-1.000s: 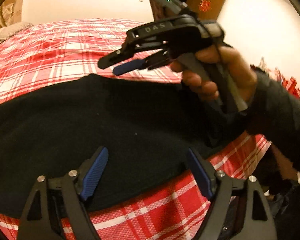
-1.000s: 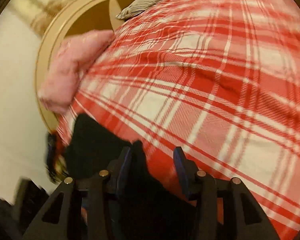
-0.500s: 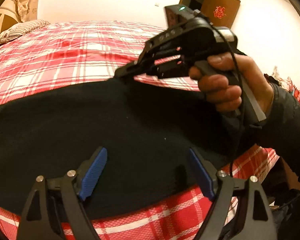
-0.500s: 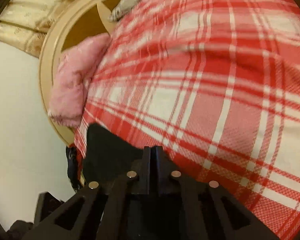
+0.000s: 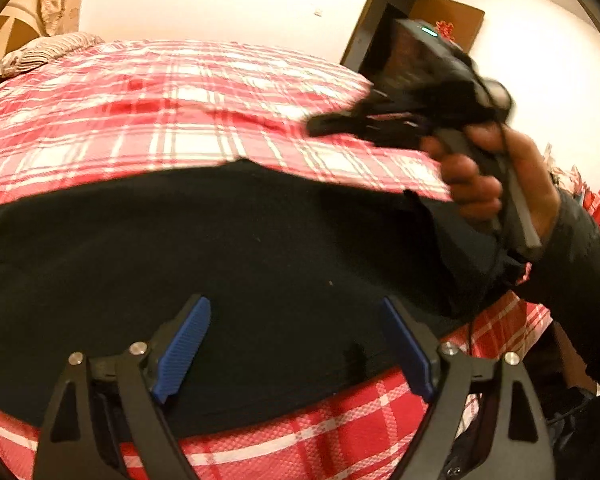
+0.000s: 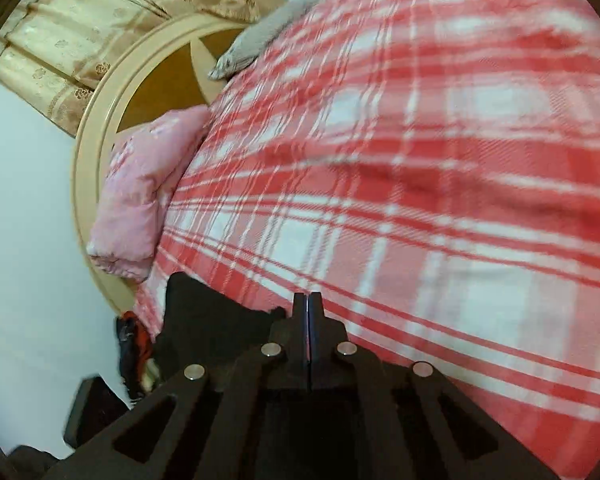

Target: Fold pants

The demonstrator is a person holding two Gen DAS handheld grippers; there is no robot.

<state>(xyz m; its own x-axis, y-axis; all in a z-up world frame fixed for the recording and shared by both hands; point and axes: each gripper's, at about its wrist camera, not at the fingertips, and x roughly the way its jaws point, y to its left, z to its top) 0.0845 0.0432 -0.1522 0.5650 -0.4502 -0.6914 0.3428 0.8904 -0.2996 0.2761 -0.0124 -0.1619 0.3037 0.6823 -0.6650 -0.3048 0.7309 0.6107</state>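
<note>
Black pants (image 5: 220,264) lie spread across the near part of a red plaid bed cover (image 5: 172,120). My left gripper (image 5: 294,304) hovers over their near edge, its blue pads wide apart and still opening, with nothing pressed between them. A hand holds my right gripper (image 5: 316,126) above the cover, just past the pants' far edge. Its jaws are shut, and no cloth hangs from the tip. In the right wrist view the right gripper (image 6: 308,298) shows closed fingers, with the pants (image 6: 216,320) lying low to their left.
A pink quilt (image 6: 140,188) and a grey striped pillow (image 6: 256,44) lie by the round cream headboard (image 6: 100,128). Patterned curtains (image 6: 80,28) hang behind it. A dark doorway (image 5: 384,36) stands past the bed. Dark clutter (image 6: 134,344) sits on the floor by the bed corner.
The right gripper shut at the pants' far edge, then lifted and drew back to the right over the plaid cover. The left gripper stayed put, with its jaws slightly wider.
</note>
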